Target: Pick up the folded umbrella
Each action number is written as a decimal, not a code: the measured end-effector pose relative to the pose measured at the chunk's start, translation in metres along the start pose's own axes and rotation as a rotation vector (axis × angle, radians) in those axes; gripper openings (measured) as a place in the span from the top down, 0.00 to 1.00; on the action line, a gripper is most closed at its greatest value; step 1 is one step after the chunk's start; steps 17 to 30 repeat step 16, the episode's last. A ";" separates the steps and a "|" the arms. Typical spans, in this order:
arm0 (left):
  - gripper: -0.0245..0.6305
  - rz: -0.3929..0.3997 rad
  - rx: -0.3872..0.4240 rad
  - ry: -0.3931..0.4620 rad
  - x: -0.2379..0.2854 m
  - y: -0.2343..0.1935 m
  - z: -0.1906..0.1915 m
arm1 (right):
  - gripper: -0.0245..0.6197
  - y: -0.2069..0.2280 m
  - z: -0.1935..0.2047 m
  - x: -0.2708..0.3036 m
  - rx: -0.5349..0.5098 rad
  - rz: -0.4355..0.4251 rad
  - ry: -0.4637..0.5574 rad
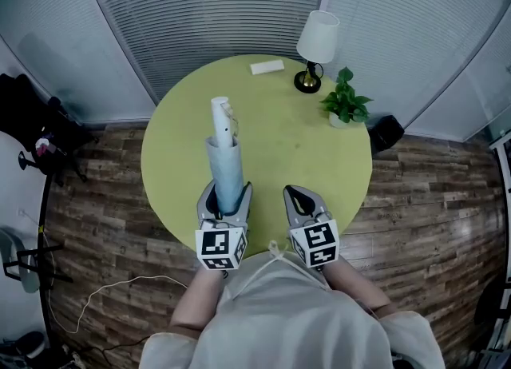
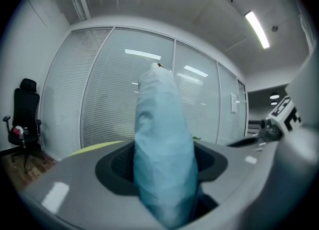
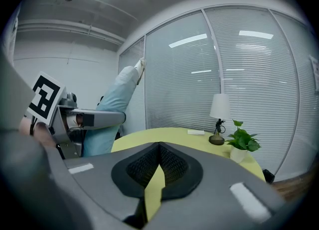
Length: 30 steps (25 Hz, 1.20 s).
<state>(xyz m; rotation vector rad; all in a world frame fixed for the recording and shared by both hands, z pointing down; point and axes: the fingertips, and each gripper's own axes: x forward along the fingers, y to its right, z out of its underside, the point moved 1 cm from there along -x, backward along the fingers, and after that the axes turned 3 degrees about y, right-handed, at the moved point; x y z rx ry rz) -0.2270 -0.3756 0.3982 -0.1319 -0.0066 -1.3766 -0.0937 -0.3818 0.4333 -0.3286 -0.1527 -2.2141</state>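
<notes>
The folded umbrella (image 1: 226,169) is light blue with a white handle end (image 1: 221,113). It stands up off the round yellow-green table (image 1: 319,160), and my left gripper (image 1: 225,198) is shut on its lower part. In the left gripper view the umbrella (image 2: 162,144) fills the gap between the jaws of my left gripper (image 2: 164,176). Beside it on the right, my right gripper (image 1: 295,196) hovers over the table's near edge, shut and holding nothing. The right gripper view shows its tips (image 3: 159,148) together, with the umbrella (image 3: 113,107) tilted at the left.
A table lamp (image 1: 315,44), a small potted plant (image 1: 345,101) and a flat white box (image 1: 267,66) stand at the table's far side. A black office chair (image 1: 32,120) is on the wood floor at the left. Glass walls with blinds curve behind the table.
</notes>
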 end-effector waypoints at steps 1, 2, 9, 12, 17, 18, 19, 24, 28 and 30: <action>0.53 0.002 0.001 0.000 0.000 0.000 0.000 | 0.96 -0.001 -0.002 0.000 -0.002 -0.001 0.003; 0.53 0.003 0.003 0.001 0.000 0.001 -0.001 | 0.96 -0.002 -0.004 0.000 -0.004 -0.002 0.006; 0.53 0.010 0.008 -0.003 0.001 0.002 -0.001 | 0.96 -0.001 -0.011 0.003 0.019 0.030 0.023; 0.53 0.009 0.007 -0.008 0.001 0.002 0.000 | 0.96 -0.003 -0.016 0.005 0.019 0.023 0.030; 0.53 0.011 0.008 -0.002 -0.010 -0.001 -0.005 | 0.96 -0.015 -0.019 0.002 0.023 0.014 0.031; 0.53 0.011 0.008 -0.002 -0.010 -0.001 -0.005 | 0.96 -0.015 -0.019 0.002 0.023 0.014 0.031; 0.53 0.011 0.008 -0.002 -0.010 -0.001 -0.005 | 0.96 -0.015 -0.019 0.002 0.023 0.014 0.031; 0.53 0.011 0.008 -0.002 -0.010 -0.001 -0.005 | 0.96 -0.015 -0.019 0.002 0.023 0.014 0.031; 0.53 0.011 0.008 -0.002 -0.010 -0.001 -0.005 | 0.96 -0.015 -0.019 0.002 0.023 0.014 0.031; 0.53 0.011 0.008 -0.002 -0.010 -0.001 -0.005 | 0.96 -0.015 -0.019 0.002 0.023 0.014 0.031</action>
